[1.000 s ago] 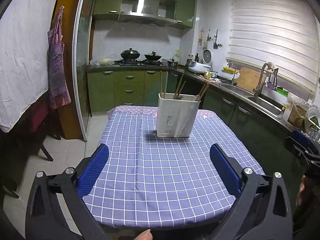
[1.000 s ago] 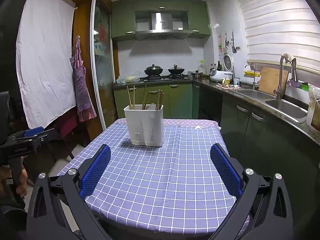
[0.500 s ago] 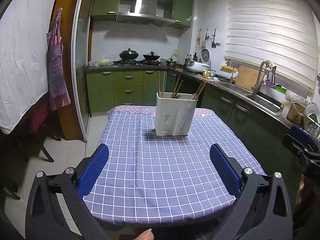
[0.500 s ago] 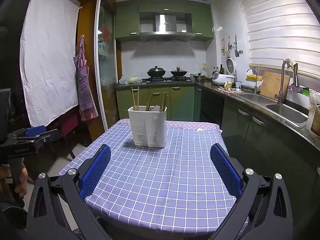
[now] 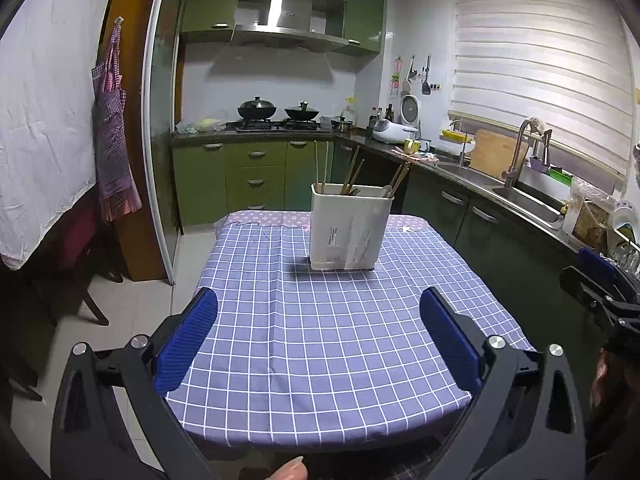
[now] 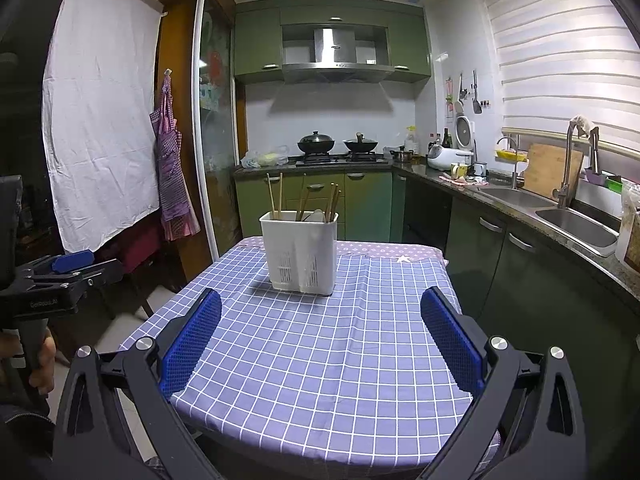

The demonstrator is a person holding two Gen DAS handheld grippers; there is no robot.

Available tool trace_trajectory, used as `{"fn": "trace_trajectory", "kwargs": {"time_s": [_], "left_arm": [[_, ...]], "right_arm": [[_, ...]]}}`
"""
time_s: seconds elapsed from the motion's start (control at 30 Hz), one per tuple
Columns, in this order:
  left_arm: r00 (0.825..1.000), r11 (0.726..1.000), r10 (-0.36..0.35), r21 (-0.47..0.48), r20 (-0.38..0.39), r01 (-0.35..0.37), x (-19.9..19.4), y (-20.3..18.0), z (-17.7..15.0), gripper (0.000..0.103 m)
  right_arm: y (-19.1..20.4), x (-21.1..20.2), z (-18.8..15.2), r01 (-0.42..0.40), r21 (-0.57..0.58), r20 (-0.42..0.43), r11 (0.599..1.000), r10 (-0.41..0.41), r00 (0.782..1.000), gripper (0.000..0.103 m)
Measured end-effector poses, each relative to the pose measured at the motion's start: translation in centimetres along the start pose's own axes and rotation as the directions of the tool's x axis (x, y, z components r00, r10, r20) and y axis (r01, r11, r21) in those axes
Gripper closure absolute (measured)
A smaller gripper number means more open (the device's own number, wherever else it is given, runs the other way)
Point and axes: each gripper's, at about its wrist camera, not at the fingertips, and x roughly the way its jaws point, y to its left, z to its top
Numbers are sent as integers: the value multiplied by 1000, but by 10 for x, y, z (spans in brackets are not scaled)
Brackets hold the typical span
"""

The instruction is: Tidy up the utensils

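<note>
A white utensil holder (image 5: 350, 228) stands upright on the far half of a table with a blue checked cloth (image 5: 328, 340). It holds several wooden chopsticks (image 5: 352, 170), a fork and a spoon. It also shows in the right wrist view (image 6: 302, 254), with chopsticks (image 6: 276, 196) sticking out. My left gripper (image 5: 318, 312) is open and empty, above the table's near edge. My right gripper (image 6: 320, 316) is open and empty, also short of the holder. Each gripper shows at the edge of the other's view.
Green kitchen cabinets (image 5: 256, 180) and a stove with two woks (image 5: 278, 112) stand behind the table. A counter with a sink (image 6: 576, 220) runs along the right. A chair (image 5: 92, 280) and a hanging apron (image 5: 114, 128) are at the left.
Both grippers have drifted a little, so the holder sits slightly differently in each view. Both stay open and empty.
</note>
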Motion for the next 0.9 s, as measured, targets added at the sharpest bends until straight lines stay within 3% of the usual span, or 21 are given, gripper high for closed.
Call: {"fn": "trace_trajectory", "kwargs": {"time_s": [0.9], "left_arm": [[1000,1000,3,10,-3,-3,-1,0,-2,7]], "right_arm": [[3,4,-1,-3,1,-1,1000,3,1000,5]]}}
